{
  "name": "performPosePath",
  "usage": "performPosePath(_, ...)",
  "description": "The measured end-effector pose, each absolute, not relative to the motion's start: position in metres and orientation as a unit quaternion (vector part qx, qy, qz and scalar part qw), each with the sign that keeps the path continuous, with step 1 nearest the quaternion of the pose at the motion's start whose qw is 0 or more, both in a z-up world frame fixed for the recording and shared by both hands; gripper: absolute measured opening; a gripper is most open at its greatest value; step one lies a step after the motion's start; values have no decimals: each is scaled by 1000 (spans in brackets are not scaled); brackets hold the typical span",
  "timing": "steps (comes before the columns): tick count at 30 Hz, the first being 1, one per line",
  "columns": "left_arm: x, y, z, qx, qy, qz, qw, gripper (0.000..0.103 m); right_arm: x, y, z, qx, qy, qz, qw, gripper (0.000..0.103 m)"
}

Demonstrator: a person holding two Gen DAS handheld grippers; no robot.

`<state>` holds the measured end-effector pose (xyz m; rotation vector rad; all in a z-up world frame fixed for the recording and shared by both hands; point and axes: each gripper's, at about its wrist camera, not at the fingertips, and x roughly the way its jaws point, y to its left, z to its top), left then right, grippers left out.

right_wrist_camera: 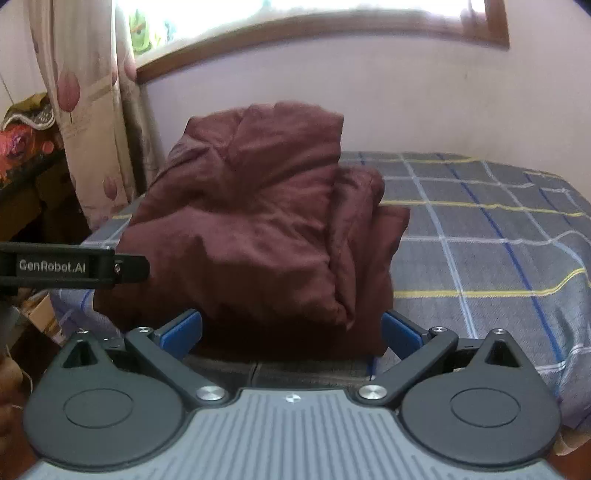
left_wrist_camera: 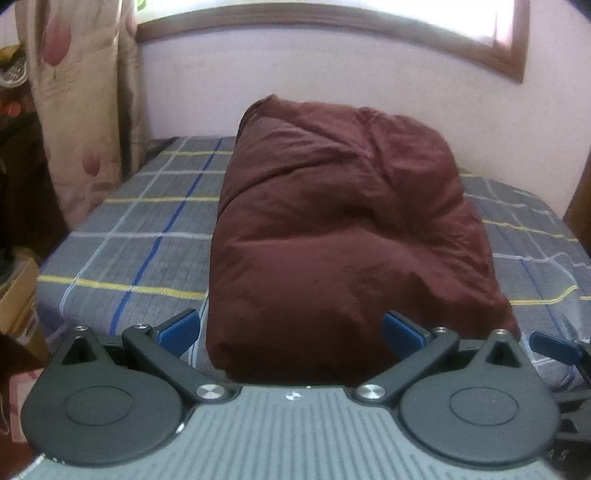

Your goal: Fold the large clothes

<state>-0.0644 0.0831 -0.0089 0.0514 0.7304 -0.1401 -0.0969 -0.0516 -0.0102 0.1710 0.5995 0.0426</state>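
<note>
Both my tools are at the near edge of the bed [left_wrist_camera: 122,236], pointing at the far wall. Left tool [left_wrist_camera: 291,330]: blue fingers [left_wrist_camera: 179,328] spread wide, nothing pinched, the near end of the maroon garment [left_wrist_camera: 332,236] showing in the gap between them; I can't tell whether the pads touch the cloth. Right tool [right_wrist_camera: 291,330]: same state, fingers [right_wrist_camera: 400,332] spread, empty, the garment's near edge in the gap. The garment is a bulky, puffy maroon piece folded into a thick rectangular bundle, lying lengthwise on the grey plaid bedsheet [right_wrist_camera: 480,258] with blue, yellow and white lines, its near end at the near edge of the bed and its far end towards the wall. From the right wrist view it sits left of centre, with a folded layer stacked along its right side and open sheet to the right of it. From the left wrist view it sits centre-right, sheet visible on both sides. My left tool's body shows at the left edge of the right wrist view as a black bar with GenRobot.AI lettering, just beside the bundle's left flank. A blue fingertip of my right tool pokes in at the right edge of the left wrist view. Behind the bed: pale wall, wood-framed window [left_wrist_camera: 332,22], floral curtain [left_wrist_camera: 74,92] at far left. Cardboard box [left_wrist_camera: 18,295] on the floor left of the bed.
</note>
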Motion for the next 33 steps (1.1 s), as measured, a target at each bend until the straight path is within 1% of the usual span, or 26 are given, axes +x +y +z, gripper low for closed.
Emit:
performPosePath(6,-59,85,-16,13,387,-62,920,103,-94,-49,-19,82,318,25,944,103)
performPosePath(14,-58,84,-22,15,401,-61,914,103,-91,-48,-24,82,333,29,939,103)
performPosePath(24,-55,84,-26,16,407,-57,911,103,-90,-52,-26,88,333,29,938,103)
performPosePath(33,-57,87,-26,14,386,-51,921,103,-91,-53,-25,95,333,34,938,103)
